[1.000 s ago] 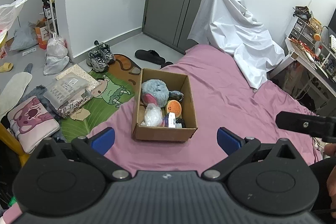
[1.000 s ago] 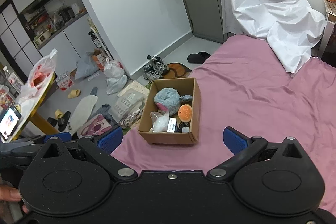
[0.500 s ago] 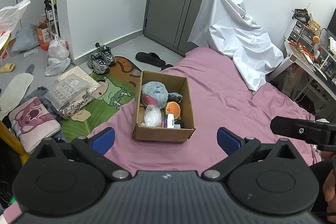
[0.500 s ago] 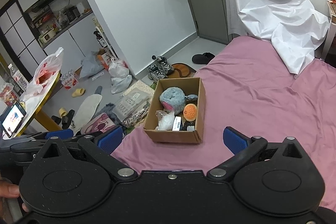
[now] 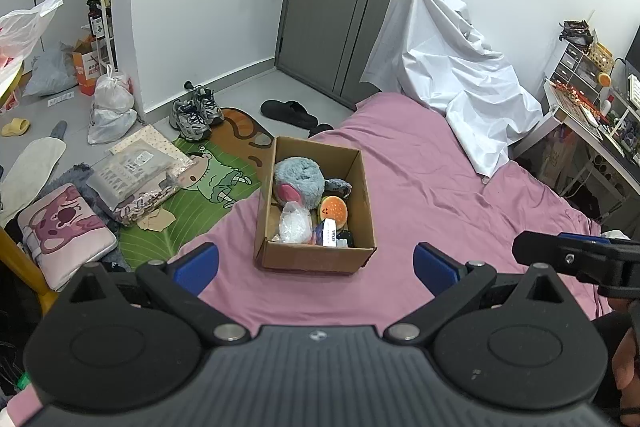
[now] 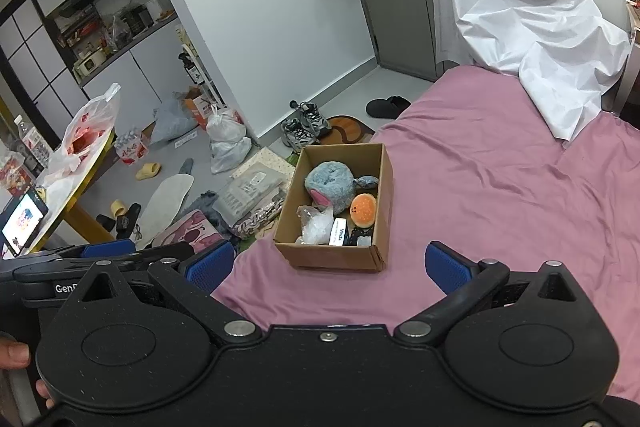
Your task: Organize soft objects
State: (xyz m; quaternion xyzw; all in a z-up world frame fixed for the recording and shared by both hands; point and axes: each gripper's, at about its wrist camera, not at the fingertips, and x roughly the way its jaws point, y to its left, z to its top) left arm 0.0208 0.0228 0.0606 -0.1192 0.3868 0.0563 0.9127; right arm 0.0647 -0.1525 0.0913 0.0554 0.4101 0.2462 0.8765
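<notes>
Sitting dead ahead of both spread-open, empty grippers, left gripper (image 5: pixel 316 263) and right gripper (image 6: pixel 330 267), the cardboard box (image 5: pixel 316 259) runs lengthwise away from them, roughly equally near each.

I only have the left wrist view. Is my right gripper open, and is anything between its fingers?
Observer: The right gripper is open with nothing between its fingers. The cardboard box sits ahead of it on the bed.
Operator: What's the white pack in the box? I can't read it.
Observer: The white pack reads "Vinda".
Operator: Anything further left, beyond my frame?
Observer: A lit phone stands on the yellow table.
</notes>
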